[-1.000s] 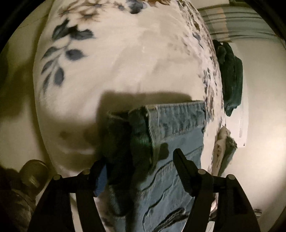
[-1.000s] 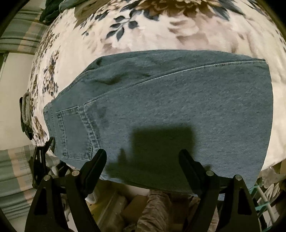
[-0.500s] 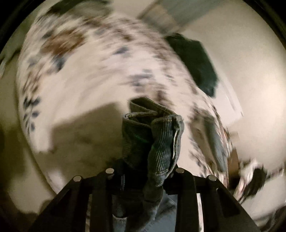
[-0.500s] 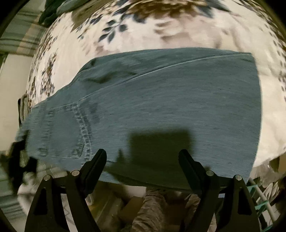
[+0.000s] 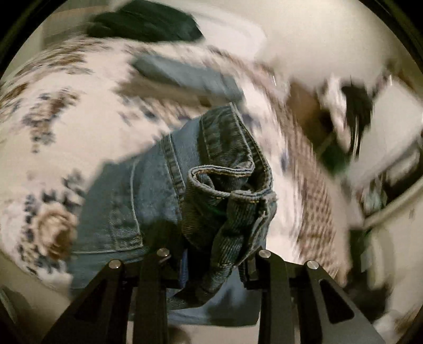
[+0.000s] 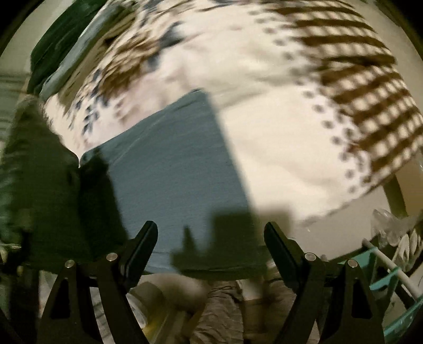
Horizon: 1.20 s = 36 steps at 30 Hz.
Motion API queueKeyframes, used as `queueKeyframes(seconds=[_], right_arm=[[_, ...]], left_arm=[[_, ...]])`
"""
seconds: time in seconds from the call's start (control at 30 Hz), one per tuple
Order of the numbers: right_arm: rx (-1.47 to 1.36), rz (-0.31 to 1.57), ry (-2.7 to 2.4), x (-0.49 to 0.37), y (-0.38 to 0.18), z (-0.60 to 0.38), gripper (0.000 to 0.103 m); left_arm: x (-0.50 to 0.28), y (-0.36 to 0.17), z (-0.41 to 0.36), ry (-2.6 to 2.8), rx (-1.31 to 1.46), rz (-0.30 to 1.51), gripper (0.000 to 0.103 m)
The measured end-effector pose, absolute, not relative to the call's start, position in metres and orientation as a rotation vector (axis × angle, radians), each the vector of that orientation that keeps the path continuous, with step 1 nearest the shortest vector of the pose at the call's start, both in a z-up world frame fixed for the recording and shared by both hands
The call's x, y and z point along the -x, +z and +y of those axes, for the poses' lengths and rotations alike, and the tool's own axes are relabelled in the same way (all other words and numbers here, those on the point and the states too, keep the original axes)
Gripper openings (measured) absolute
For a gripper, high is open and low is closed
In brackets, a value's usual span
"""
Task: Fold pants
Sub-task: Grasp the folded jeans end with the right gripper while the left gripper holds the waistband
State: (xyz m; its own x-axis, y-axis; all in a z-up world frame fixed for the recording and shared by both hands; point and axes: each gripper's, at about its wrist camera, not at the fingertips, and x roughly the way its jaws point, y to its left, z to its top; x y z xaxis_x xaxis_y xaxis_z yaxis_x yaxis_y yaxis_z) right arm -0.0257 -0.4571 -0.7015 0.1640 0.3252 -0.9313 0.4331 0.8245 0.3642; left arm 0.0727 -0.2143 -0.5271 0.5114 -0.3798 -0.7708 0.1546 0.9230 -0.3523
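Left hand-held gripper (image 5: 211,258): we record it clamped tight on the bunched waistband of the blue denim pants (image 5: 227,190), fabric rising toward 12 o'clock from between the fingers. We judge the grip is there to carry the waist end across for a fold.

Right hand-held gripper (image 6: 210,246): spread wide, nothing between its fingers; the flat denim panel (image 6: 171,169) lies just beyond it toward 11 o'clock, its straight edge running toward 12 o'clock.

Bed with cream floral cover (image 6: 277,148): carries the pants, kept flat for folding, we judge.

Dark green garment (image 5: 148,23): at 11 o'clock in the left view, well apart. That view is blurred.
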Motion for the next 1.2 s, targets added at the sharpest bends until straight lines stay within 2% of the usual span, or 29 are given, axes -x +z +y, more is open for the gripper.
queueKeyframes(seconds=[0.13, 0.23, 0.3, 0.37, 0.43, 0.63, 0.83, 0.87, 0.9, 0.93, 1.0, 1.07, 1.2], right_arm=[[-0.687, 1.427, -0.119, 0.033, -0.706, -0.490, 0.085], [-0.718, 1.400, -0.108, 0.030, -0.702, -0.502, 0.085], [-0.734, 1.376, -0.081, 0.025, -0.699, -0.507, 0.085], [-0.750, 1.356, -0.044, 0.018, -0.697, -0.511, 0.090], [-0.779, 1.343, 0.005, 0.008, -0.695, -0.509, 0.091], [-0.775, 1.388, 0.167, -0.034, -0.709, -0.468, 0.092], [-0.642, 1.457, 0.152, -0.063, -0.739, -0.427, 0.093], [-0.630, 1.437, 0.146, -0.064, -0.738, -0.423, 0.087], [-0.613, 1.408, 0.151, -0.064, -0.734, -0.418, 0.076], [-0.592, 1.398, 0.157, -0.064, -0.732, -0.412, 0.045], [-0.504, 1.400, 0.120, -0.062, -0.727, -0.396, 0.036], [-0.468, 1.378, 0.094, -0.058, -0.719, -0.390, 0.020], [-0.511, 1.317, 0.051, -0.044, -0.693, -0.405, 0.009]], left_arm=[[-0.078, -0.575, -0.257, -0.355, 0.112, 1.147, 0.026], [-0.074, -0.577, -0.267, -0.347, 0.042, 1.185, 0.032], [-0.070, -0.571, -0.269, -0.364, 0.027, 1.187, 0.044], [-0.065, -0.562, -0.263, -0.382, 0.056, 1.213, 0.065], [-0.058, -0.555, -0.253, -0.387, 0.105, 1.233, 0.075], [-0.050, -0.540, -0.197, -0.248, 0.236, 1.230, 0.075], [-0.068, -0.550, -0.133, -0.025, 0.245, 1.229, 0.075], [-0.070, -0.551, -0.124, 0.010, 0.240, 1.223, 0.075], [-0.074, -0.552, -0.119, 0.033, 0.234, 1.217, 0.075], [-0.076, -0.552, -0.114, 0.051, 0.232, 1.210, 0.075], [-0.081, -0.550, -0.105, 0.094, 0.223, 1.190, 0.075], [-0.083, -0.547, -0.099, 0.107, 0.235, 1.178, 0.075], [-0.094, -0.544, -0.101, 0.081, 0.259, 1.177, 0.075]])
